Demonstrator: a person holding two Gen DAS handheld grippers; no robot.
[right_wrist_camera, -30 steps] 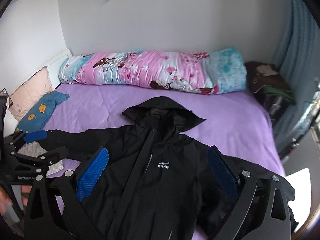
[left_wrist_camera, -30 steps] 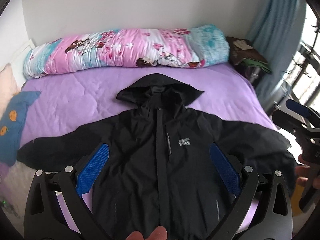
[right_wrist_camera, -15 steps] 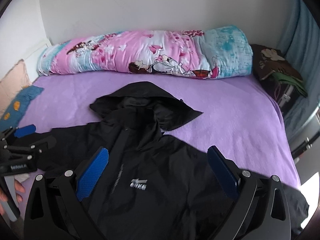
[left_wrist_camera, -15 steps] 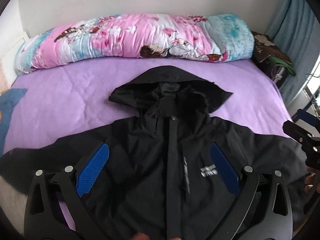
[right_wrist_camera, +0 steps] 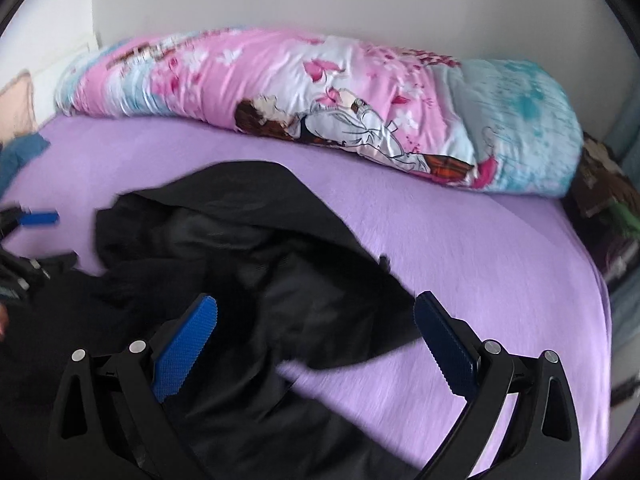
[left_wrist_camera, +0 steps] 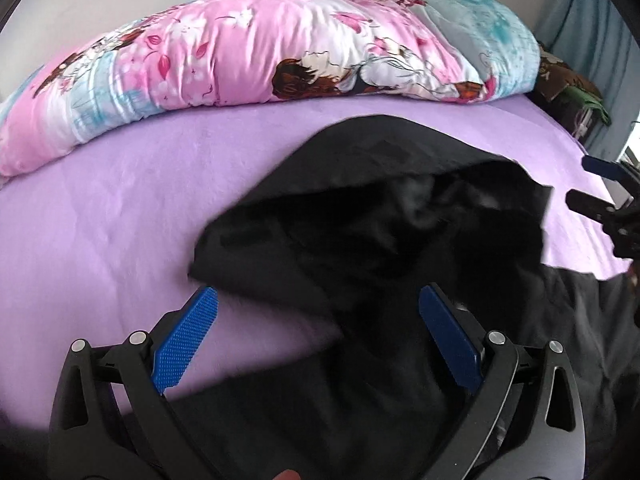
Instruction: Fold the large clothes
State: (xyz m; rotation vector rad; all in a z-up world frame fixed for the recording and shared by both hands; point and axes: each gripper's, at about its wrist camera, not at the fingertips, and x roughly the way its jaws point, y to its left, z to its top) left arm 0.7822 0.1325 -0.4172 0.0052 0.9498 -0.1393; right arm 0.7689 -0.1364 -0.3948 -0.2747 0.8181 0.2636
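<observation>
A black hooded jacket lies face up on the purple bed, hood toward the far wall. My left gripper is open and empty, low over the hood's left corner. My right gripper is open and empty over the hood's right side of the jacket. The right gripper also shows at the right edge of the left wrist view. The left gripper shows at the left edge of the right wrist view. Sleeves and hem are out of view.
A rolled pink and blue floral quilt lies along the far wall, also in the right wrist view. A dark pile of clothes sits at the bed's right end. A blue cloth lies at the far left.
Both grippers have moved forward and down toward the jacket's hood, which now fills the views. The jacket has not moved. Both stay open.
</observation>
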